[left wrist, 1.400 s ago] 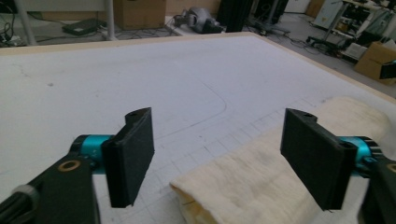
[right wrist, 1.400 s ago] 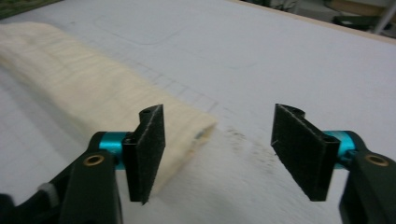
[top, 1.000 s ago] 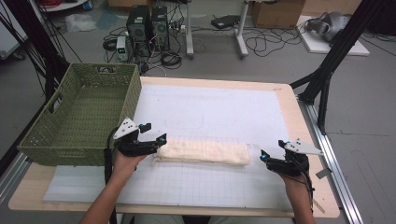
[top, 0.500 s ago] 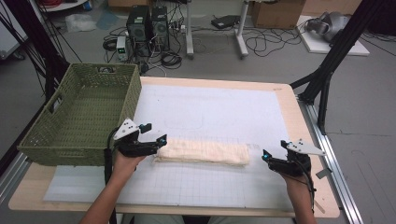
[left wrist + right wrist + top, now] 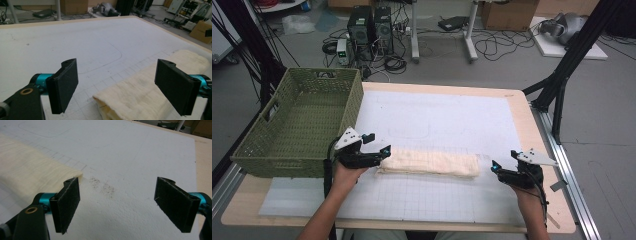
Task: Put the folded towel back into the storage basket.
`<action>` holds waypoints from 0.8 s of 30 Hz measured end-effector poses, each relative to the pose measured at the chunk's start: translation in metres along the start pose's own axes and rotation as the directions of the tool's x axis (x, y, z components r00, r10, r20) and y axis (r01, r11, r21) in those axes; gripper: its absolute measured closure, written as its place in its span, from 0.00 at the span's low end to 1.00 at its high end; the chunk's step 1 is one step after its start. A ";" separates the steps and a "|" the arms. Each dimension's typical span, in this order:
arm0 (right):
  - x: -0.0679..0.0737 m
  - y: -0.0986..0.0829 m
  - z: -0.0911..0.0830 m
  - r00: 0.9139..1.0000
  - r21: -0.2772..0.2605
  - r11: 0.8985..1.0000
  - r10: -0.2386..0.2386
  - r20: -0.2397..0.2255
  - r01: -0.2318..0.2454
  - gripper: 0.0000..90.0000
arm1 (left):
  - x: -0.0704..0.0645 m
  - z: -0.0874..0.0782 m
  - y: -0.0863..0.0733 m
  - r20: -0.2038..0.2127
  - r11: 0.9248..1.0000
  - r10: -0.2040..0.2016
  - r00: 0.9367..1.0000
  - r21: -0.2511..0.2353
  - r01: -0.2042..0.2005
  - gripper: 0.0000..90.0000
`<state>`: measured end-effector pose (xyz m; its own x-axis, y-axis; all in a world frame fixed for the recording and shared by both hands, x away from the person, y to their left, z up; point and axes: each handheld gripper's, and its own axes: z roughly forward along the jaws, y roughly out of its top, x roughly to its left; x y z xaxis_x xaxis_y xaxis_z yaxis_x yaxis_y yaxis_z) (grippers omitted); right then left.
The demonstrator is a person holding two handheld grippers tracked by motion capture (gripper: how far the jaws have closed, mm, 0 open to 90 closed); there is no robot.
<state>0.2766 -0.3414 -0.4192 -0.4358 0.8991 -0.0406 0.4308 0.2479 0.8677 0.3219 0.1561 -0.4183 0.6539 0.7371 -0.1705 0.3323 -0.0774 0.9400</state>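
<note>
A cream towel [image 5: 429, 163], folded into a long narrow strip, lies across the white mat [image 5: 437, 120] near the table's front. My left gripper [image 5: 384, 152] is open at the towel's left end; in the left gripper view the towel [image 5: 150, 87] reaches between the jaws without being pinched. My right gripper [image 5: 495, 167] is open just off the right end, with a small gap to the cloth. In the right gripper view the towel [image 5: 30, 173] ends beside the left pad [image 5: 67, 203], and bare mat lies between the jaws.
A green woven basket [image 5: 299, 122] stands at the table's left side, close behind my left hand. The wooden table edge [image 5: 542, 150] runs along the right. Black stand legs [image 5: 562, 75], computers and cables are on the floor beyond the table.
</note>
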 end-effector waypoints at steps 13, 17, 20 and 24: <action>0.001 -0.002 -0.001 1.000 0.007 1.000 -0.012 -0.007 0.012 0.22 | -0.002 0.005 -0.008 -0.017 0.993 -0.025 1.000 0.113 0.027 0.28; 0.002 -0.002 0.001 1.000 0.011 1.000 -0.015 -0.009 0.015 0.22 | -0.002 0.008 -0.014 -0.022 0.983 -0.042 0.999 0.177 0.045 0.33; 0.003 -0.001 0.002 1.000 0.015 1.000 -0.019 -0.014 0.019 0.22 | -0.001 0.008 -0.016 -0.030 0.980 -0.049 0.998 0.190 0.054 0.34; 0.004 -0.002 0.003 0.999 0.016 0.999 -0.027 -0.018 0.027 0.22 | -0.002 0.007 -0.018 -0.032 0.976 -0.050 0.998 0.211 0.056 0.36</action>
<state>0.2768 -0.3370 -0.4223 -0.4614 0.8855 -0.0552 0.4315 0.2783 0.8581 0.3197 0.1510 -0.4369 0.6142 0.7612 -0.2081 0.5041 -0.1756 0.8456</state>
